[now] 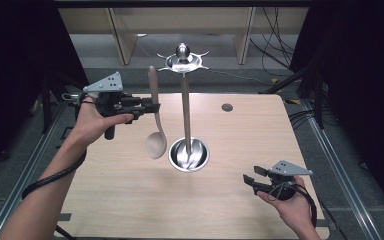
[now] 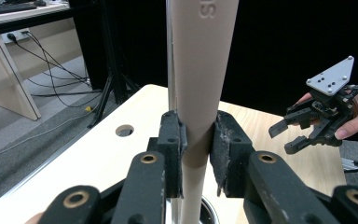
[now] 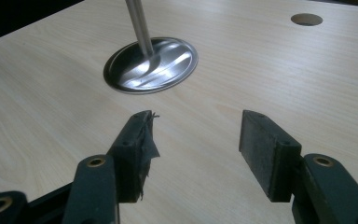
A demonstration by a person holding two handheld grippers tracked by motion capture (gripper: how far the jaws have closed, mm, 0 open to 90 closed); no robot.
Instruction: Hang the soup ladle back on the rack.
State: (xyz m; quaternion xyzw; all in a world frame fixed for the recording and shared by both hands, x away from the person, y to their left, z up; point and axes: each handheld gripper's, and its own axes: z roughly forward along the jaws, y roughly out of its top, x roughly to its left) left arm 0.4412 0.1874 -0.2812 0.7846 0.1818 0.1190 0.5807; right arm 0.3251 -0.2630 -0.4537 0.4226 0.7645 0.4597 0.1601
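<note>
My left gripper (image 1: 152, 106) is shut on the handle of a beige ladle (image 1: 155, 115), which hangs upright with its bowl down, above the table. In the left gripper view the ladle handle (image 2: 200, 88) is pinched between both black jaws. Just right of the ladle stands a steel utensil stand (image 1: 185, 105), with a round base (image 1: 189, 155) and a hooked crown (image 1: 182, 60) on top. My right gripper (image 1: 248, 179) is open near the table's front right, with nothing between its pads (image 3: 268, 149). The right gripper (image 2: 289, 135) also shows far off in the left gripper view.
The wooden table (image 1: 250, 135) has a round cable hole (image 1: 227, 107) at the back right. The stand's base (image 3: 151, 63) and pole (image 3: 139, 25) lie ahead of the right gripper. Cables and wooden desk legs sit on the floor behind the table.
</note>
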